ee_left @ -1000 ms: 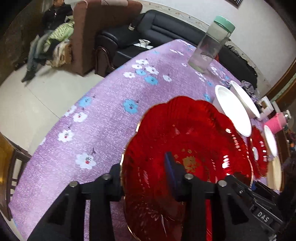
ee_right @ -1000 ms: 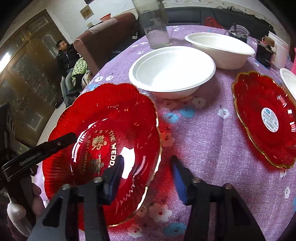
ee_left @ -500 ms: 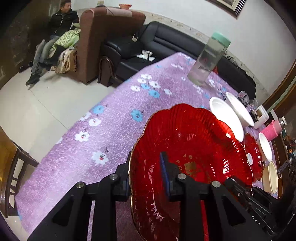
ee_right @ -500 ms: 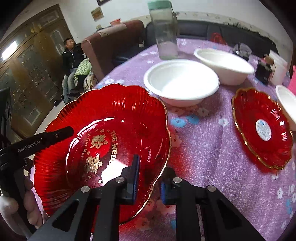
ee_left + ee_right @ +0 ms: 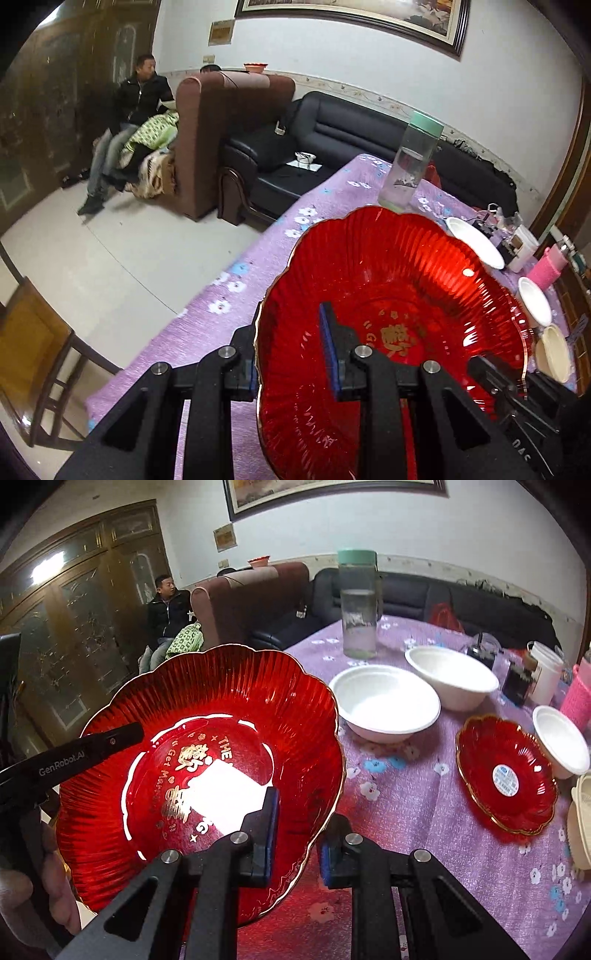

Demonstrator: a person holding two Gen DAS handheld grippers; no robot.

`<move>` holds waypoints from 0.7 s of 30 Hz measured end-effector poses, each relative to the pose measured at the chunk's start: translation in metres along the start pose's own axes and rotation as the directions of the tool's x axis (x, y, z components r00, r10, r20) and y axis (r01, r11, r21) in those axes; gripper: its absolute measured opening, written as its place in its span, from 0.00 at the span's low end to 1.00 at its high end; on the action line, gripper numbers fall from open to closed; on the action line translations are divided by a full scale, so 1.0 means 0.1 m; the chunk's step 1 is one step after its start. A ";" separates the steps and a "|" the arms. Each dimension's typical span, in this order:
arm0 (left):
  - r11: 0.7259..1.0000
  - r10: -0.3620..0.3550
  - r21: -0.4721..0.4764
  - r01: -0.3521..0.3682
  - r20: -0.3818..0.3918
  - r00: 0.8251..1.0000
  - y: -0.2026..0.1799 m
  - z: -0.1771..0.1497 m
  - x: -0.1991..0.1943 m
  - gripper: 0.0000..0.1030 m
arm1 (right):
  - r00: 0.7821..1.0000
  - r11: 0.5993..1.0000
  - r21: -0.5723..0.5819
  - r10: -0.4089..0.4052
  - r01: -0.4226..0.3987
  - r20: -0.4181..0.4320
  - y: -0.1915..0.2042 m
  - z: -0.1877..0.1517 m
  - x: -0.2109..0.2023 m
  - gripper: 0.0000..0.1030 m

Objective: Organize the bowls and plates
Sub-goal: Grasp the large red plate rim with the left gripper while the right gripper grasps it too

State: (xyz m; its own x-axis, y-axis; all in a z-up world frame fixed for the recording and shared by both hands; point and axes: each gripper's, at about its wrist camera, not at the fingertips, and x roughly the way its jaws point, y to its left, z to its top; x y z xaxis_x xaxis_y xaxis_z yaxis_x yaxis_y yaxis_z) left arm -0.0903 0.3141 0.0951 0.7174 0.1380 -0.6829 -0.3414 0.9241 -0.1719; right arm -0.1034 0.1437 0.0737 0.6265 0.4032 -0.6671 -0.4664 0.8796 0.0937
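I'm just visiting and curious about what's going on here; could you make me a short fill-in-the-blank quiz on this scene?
1. Both hand-held grippers, left and right, clamp the rim of one large ____ plate.
2. The tablecloth is ____ with flowers.
3. The clear bottle has a ____ lid.

Answers: red; purple; green

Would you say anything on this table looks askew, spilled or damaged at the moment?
Only the large red plate looks odd: both grippers, left and right, clamp opposite rims, holding it tilted above the purple tablecloth. The smaller red plate and white bowls sit level; nothing looks spilled.
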 end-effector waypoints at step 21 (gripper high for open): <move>0.993 0.096 -0.061 -0.096 -0.017 0.995 0.11 -0.09 0.07 0.25 | 1.000 1.000 -0.008 0.014 -0.014 -0.020 0.14 -0.12 0.20 0.20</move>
State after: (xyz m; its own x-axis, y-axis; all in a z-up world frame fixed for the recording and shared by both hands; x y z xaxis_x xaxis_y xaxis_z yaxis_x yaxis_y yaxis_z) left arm -0.0942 0.3221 0.0820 0.6709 0.2195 -0.7083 -0.4454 0.8830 -0.1482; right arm -0.1049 0.1608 0.0533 0.6074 0.4100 -0.6805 -0.4802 0.8718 0.0966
